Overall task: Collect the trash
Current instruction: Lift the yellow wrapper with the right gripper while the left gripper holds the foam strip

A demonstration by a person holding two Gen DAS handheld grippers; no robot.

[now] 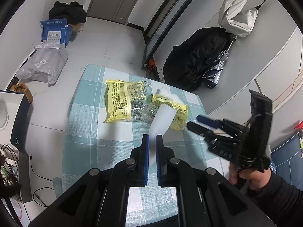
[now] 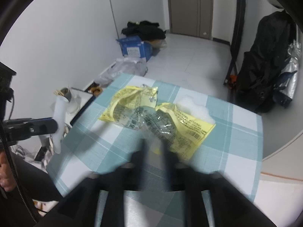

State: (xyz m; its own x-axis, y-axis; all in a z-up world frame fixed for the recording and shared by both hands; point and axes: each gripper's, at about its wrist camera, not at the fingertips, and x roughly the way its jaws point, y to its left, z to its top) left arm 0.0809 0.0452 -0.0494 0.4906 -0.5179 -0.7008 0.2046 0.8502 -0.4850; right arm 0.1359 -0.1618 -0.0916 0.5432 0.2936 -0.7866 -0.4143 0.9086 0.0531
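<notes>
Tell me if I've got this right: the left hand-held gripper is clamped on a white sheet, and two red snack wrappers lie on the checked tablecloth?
Not quite: the wrappers are yellow, not red, as both wrist views show. The rest holds: the left hand-held gripper is clamped on a white sheet, and the wrappers lie on the checked tablecloth.

**Black tongs with blue pads, dark sleeves**

The left tongs (image 1: 152,141) are matte black plastic, with angular linkage arms joined by round silver pivot pins. Their two fingers (image 1: 144,151) carry blue inner pads. The right tongs (image 1: 195,122) share that build: black fingers, one faced in blue, on a blocky black handle with a wound spring. The hand (image 1: 246,176) wears a dark ribbed knit cuff. A dark jacket zip (image 2: 13,179) shows.
</notes>
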